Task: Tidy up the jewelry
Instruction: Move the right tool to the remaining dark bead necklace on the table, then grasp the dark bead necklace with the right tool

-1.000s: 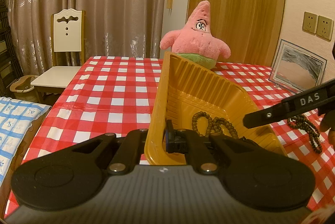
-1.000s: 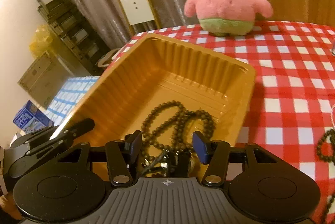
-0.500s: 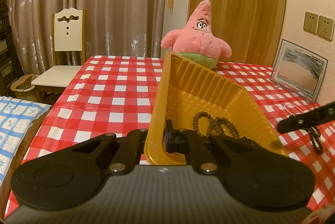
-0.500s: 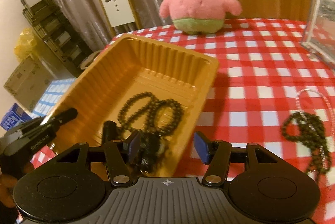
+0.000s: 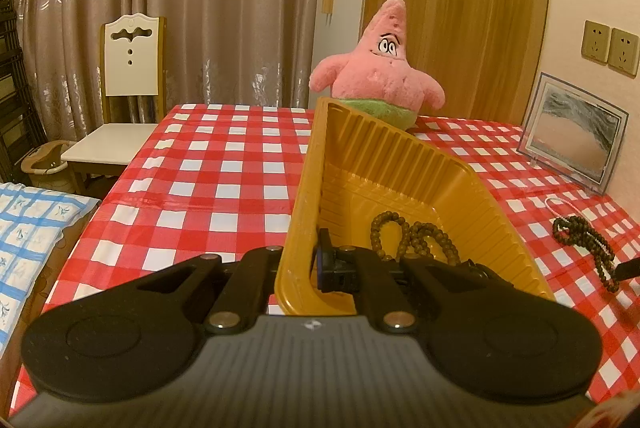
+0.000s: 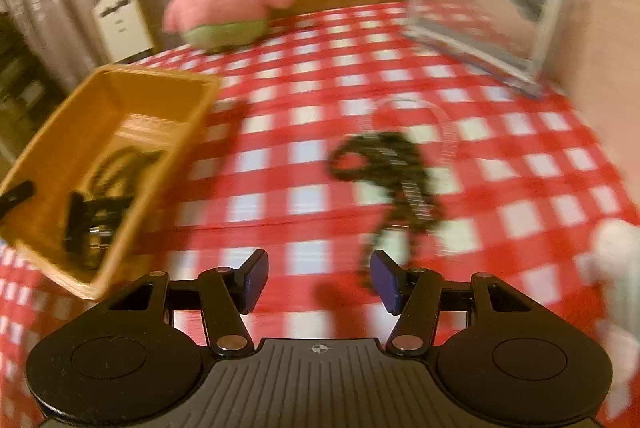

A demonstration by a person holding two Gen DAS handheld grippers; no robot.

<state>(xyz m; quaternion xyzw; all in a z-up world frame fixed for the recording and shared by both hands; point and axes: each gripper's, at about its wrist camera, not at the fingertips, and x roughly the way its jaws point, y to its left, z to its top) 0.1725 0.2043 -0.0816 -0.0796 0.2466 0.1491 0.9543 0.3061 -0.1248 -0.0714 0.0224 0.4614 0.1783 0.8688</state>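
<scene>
A dark bead necklace [image 5: 412,238] lies coiled on the floor of the yellow tray [image 5: 394,164], and that tray sits tipped, its near wall pinched by the left gripper [image 5: 316,264]. The fingers are closed right down on the tray's rim, one inside the wall and one outside.

Over on the right-hand side, a second dark bead string [image 6: 386,172] sprawls loose on the bench [image 6: 312,196], tangled with a pale, thin looped chain [image 6: 444,132]. From the left wrist view the same string [image 5: 586,240] lies apart from the tray, off its right wall.

The right gripper [image 6: 318,282] hangs just short of that string, fingers spread wide with nothing between them, blue pads [image 6: 256,278] facing each other across bare checked cloth. The right wrist view is smeared with motion blur, so the fine detail of the beads cannot be made out.

Further back, a pink star plush [image 5: 380,68] stands behind the tray's far end, and a clear framed picture [image 6: 488,0] leans near the wall at the right edge. A white chair [image 5: 128,96] waits beyond the bench's left corner.
</scene>
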